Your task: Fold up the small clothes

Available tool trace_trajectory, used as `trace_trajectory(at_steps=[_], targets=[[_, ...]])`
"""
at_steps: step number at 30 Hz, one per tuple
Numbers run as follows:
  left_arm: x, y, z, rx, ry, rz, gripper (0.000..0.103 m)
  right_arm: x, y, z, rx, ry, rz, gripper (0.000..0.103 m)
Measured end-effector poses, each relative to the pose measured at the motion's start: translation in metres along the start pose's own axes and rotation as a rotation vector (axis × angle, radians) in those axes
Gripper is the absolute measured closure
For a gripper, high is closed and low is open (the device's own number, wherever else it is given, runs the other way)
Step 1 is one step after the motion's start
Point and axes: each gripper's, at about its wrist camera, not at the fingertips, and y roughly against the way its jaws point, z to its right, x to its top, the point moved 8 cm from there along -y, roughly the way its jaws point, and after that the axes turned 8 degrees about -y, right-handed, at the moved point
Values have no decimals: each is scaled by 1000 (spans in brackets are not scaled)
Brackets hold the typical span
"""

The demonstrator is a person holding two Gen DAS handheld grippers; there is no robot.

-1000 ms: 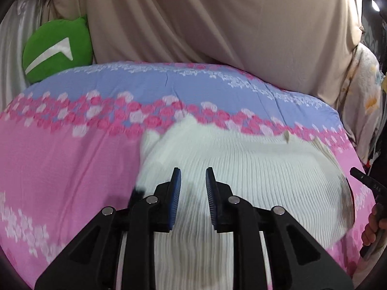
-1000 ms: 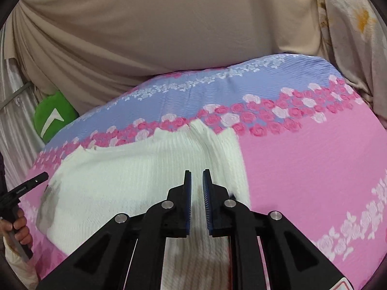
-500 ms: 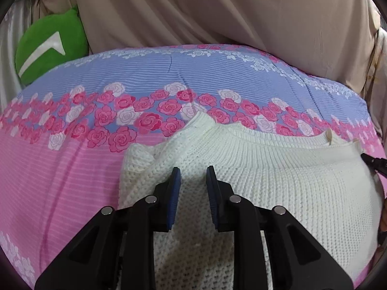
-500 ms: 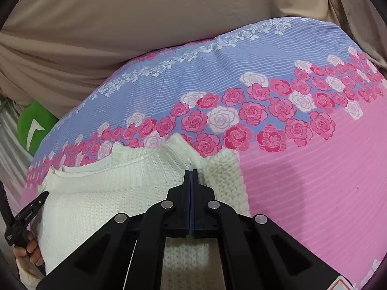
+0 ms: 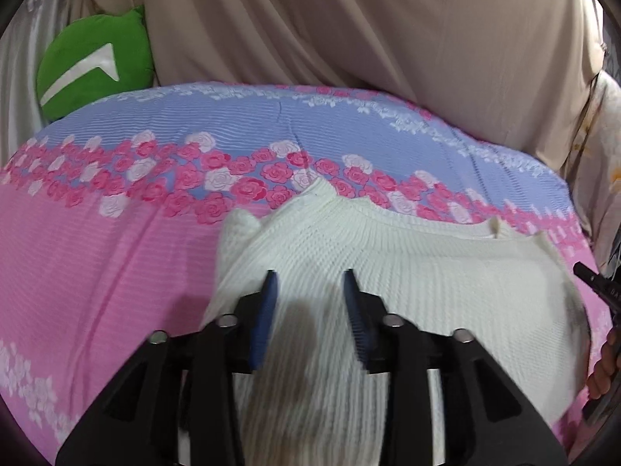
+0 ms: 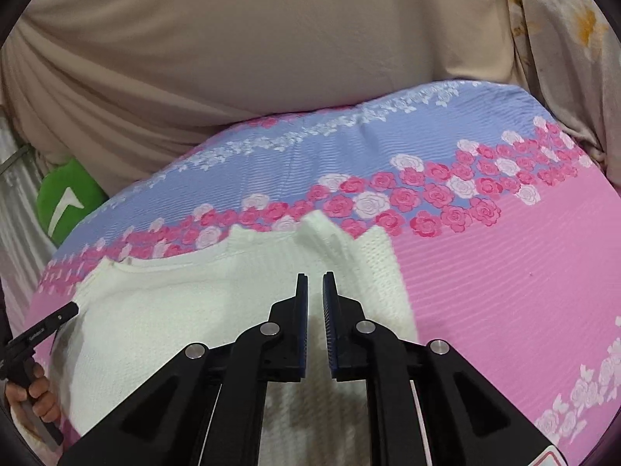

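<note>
Left to right: a green cushion (image 5: 93, 66) against the beige drape (image 5: 349, 19); the floral bedspread (image 5: 97, 272); the white knit sweater (image 5: 427, 283), lying flat on the bedspread's pink part with its neckline toward the rose band. The left gripper (image 5: 309, 291) hangs over the sweater's left portion, jaws spread and opening, apparently clear of the knit, though blur hinders judgement. The right gripper (image 6: 315, 291) is above the right shoulder, jaws opening with a narrow gap, nothing pinched.

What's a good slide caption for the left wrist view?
Left gripper opening above a white sweater on a floral sheet.
</note>
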Motion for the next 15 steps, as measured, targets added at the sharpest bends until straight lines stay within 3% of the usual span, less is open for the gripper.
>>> trace_trajectory(at_steps=[1, 8, 12, 15], targets=[[-4, 11, -3, 4, 14, 13, 49, -7, 7, -9, 20, 16, 1, 92], [-45, 47, -38, 5, 176, 6, 47, -87, 19, -94, 187, 147, -97, 92], [-64, 43, -50, -16, 236, -30, 47, -117, 15, -121, 217, 207, -143, 92], [-79, 33, -49, -54, 262, -77, 41, -132, 5, -125, 185, 225, -169, 93]])
